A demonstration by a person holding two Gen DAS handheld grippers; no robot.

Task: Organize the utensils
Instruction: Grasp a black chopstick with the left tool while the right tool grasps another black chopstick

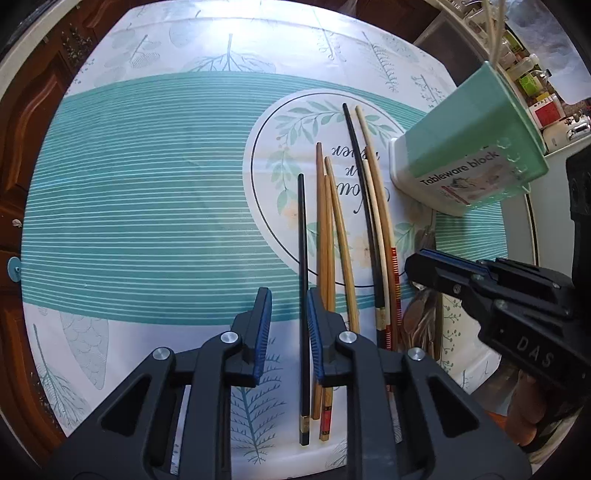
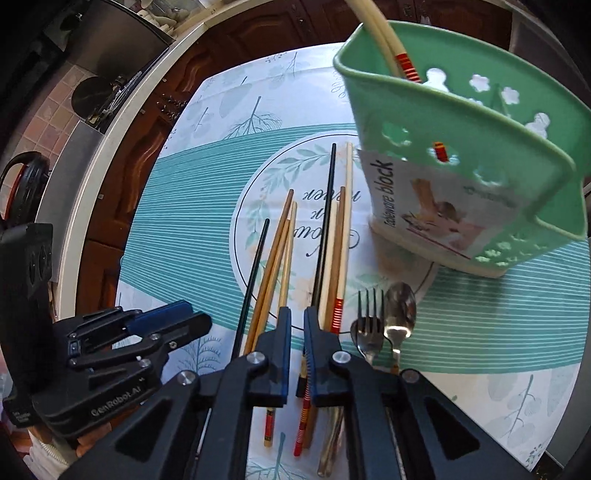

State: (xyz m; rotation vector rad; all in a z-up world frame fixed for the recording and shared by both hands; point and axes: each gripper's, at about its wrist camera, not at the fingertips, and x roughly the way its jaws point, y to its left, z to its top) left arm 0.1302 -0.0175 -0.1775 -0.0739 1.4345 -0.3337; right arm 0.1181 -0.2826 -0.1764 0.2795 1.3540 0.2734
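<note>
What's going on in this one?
A person holds both grippers low over loose chopsticks. The left gripper has a black chopstick between its open fingers, not clamped. The right gripper is shut, apparently on nothing. A fork and spoon lie beside them; the green tableware holder already contains a few chopsticks.

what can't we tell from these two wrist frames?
- Left wrist view: fork and spoon mostly hidden behind the right gripper.
- Right wrist view: handle ends of the fork and spoon covered by that gripper's fingers.
- Holder: contents mostly hidden by its wall; cream chopsticks cut by the top edge.
- Whether either gripper grips a chopstick.
</note>
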